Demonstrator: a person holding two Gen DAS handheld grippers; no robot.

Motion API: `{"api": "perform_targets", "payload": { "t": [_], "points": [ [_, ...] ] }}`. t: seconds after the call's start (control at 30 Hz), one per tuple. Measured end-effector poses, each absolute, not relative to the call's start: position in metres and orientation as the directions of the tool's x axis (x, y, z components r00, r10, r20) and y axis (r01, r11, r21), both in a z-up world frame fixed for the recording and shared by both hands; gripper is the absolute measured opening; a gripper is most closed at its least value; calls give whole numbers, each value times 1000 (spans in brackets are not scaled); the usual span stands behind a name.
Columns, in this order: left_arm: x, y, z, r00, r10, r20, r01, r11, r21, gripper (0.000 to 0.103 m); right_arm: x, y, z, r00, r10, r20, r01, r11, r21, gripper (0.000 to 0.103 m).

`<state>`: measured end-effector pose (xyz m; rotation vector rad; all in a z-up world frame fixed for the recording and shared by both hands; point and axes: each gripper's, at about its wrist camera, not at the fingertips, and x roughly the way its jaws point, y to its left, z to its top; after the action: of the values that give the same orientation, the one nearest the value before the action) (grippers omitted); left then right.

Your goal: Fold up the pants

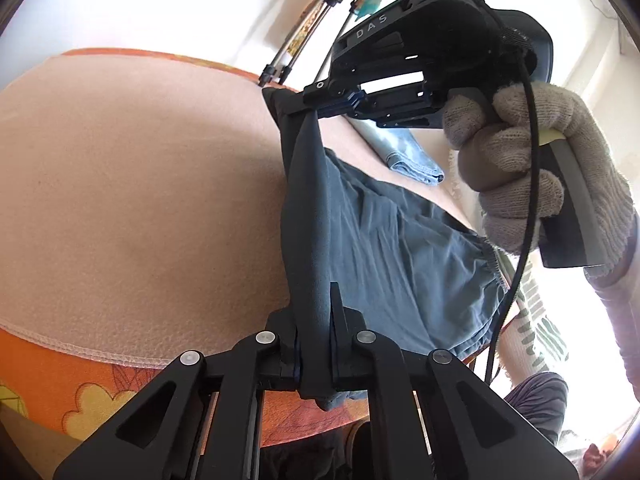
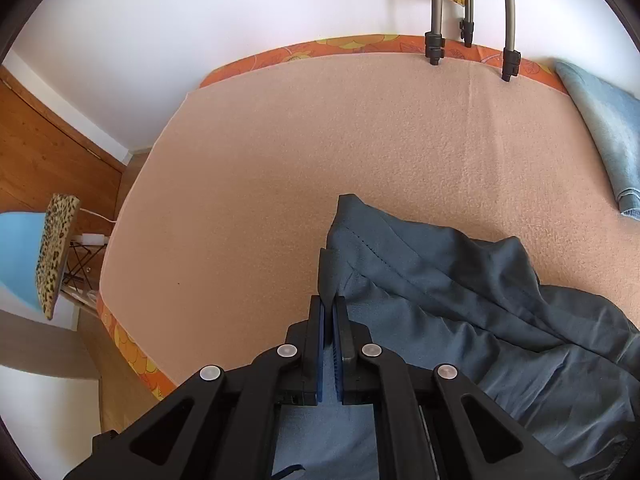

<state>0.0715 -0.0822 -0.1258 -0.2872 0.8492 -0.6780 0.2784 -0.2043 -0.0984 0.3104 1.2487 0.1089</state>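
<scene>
Dark blue-grey pants [image 1: 384, 248] hang over a peach blanket [image 1: 132, 184] on a bed. My left gripper [image 1: 314, 320] is shut on one edge of the pants. My right gripper [image 1: 310, 110], held in a gloved hand, is shut on the same edge farther away, so the cloth is stretched taut between them and lifted. In the right wrist view my right gripper [image 2: 331, 300] is shut on a corner of the pants [image 2: 460, 300], and the rest lies rumpled to the right on the blanket [image 2: 280, 160].
Light blue folded jeans [image 2: 608, 128] lie at the far right of the bed, also in the left wrist view [image 1: 404, 156]. Metal rack legs [image 2: 436, 12] stand at the far edge. A leopard-print chair [image 2: 56, 248] stands left of the bed.
</scene>
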Motion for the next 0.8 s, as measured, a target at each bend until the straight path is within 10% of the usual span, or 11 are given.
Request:
{"api": "perform_targets", "payload": {
  "t": [0.8],
  "points": [
    [22,-267,-53,253,-822,-510,782,484,-393,7,150,-405,-20,630,367,-685,158,803,575,1]
  ]
}}
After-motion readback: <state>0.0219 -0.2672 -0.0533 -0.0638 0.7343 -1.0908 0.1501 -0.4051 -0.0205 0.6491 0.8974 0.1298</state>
